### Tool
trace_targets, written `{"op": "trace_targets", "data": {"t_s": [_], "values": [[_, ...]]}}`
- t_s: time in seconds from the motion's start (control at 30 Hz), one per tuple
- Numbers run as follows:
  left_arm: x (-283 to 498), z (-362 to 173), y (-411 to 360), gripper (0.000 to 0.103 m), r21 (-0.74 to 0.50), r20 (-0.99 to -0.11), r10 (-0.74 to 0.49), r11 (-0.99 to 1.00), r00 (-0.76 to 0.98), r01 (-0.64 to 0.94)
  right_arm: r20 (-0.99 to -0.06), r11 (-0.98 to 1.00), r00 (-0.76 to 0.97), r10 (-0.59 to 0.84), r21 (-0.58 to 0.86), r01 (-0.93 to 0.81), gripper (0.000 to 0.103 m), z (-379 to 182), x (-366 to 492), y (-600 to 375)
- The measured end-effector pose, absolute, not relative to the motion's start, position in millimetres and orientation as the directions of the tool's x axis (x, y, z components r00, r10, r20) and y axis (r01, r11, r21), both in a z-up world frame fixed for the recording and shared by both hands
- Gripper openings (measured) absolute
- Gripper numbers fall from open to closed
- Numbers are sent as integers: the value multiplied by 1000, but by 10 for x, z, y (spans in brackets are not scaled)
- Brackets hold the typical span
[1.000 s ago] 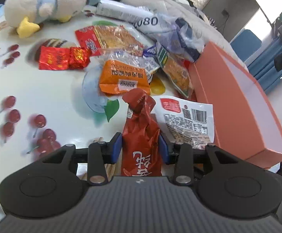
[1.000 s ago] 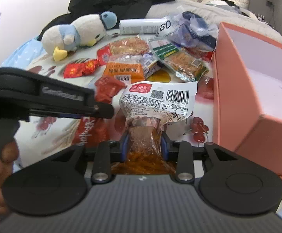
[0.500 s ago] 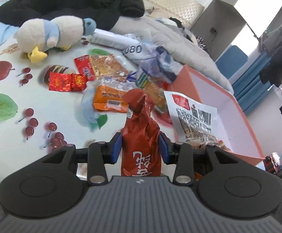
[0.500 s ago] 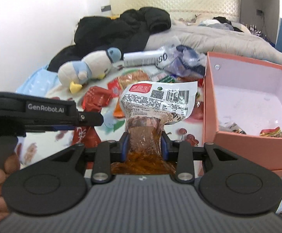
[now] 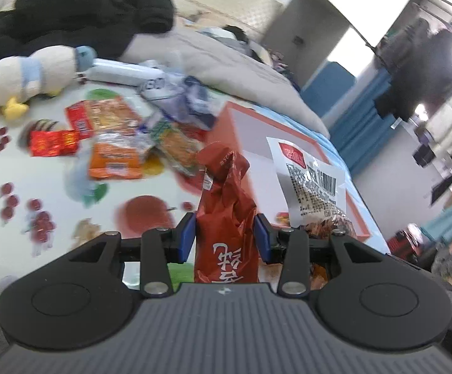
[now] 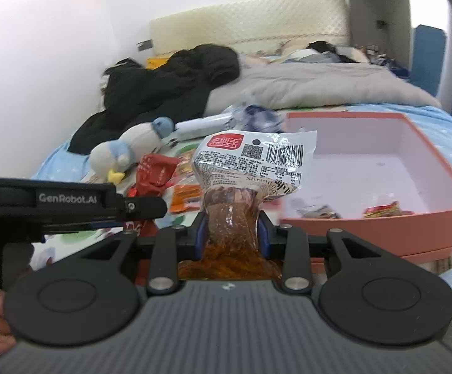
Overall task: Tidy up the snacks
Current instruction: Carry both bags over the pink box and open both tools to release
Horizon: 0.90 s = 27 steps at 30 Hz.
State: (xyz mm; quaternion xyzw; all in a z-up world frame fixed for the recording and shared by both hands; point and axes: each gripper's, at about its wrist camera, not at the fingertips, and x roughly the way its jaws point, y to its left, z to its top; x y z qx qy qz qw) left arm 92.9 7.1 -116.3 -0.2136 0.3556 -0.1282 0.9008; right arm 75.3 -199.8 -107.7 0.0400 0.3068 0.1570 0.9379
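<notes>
My left gripper [image 5: 225, 237] is shut on a dark red snack pouch [image 5: 224, 205] and holds it upright above the fruit-print mat. My right gripper [image 6: 232, 230] is shut on a clear snack packet with a white barcode label [image 6: 254, 162], lifted above the mat; it also shows in the left wrist view [image 5: 311, 174]. The open salmon-pink box [image 6: 375, 221] stands to the right, with a few small wrapped snacks [image 6: 382, 210] inside. Several loose snack packs [image 5: 113, 143] lie on the mat to the left.
A plush penguin [image 5: 29, 76], a white tube [image 5: 117, 73] and a blue-white plastic bag [image 5: 182, 99] lie at the mat's far side. Black clothing [image 6: 163, 90] and a grey duvet [image 6: 319, 84] cover the bed behind. The left gripper's body [image 6: 70, 205] shows left in the right wrist view.
Both grippers have lifted higher with their snacks and shifted toward the pink box; the view now looks over the box's open inside.
</notes>
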Motion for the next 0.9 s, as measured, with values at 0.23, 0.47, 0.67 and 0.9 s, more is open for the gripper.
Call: {"op": "trace_targets", "data": {"t_s": [0.23, 0.47, 0.67, 0.9], "values": [[1234, -1067, -426, 46, -477, -573, -468, 858, 673, 190, -561, 972, 795, 230, 177, -157, 36, -995, 808, -2431], [1729, -1068, -924, 46, -460, -587, -507, 851, 631, 254, -567, 982, 809, 154, 177, -63, 36, -1062, 1111, -2814], [2284, -1181, -1311, 46, -437, -633, -507, 858, 585, 270, -591, 980, 796, 130, 197, -15, 36, -1157, 1498, -3153], [2965, -1418, -1703, 46, -409, -685, -492, 870, 538, 274, -626, 976, 768, 138, 217, 2, 36, -1353, 1940, -3450]]}}
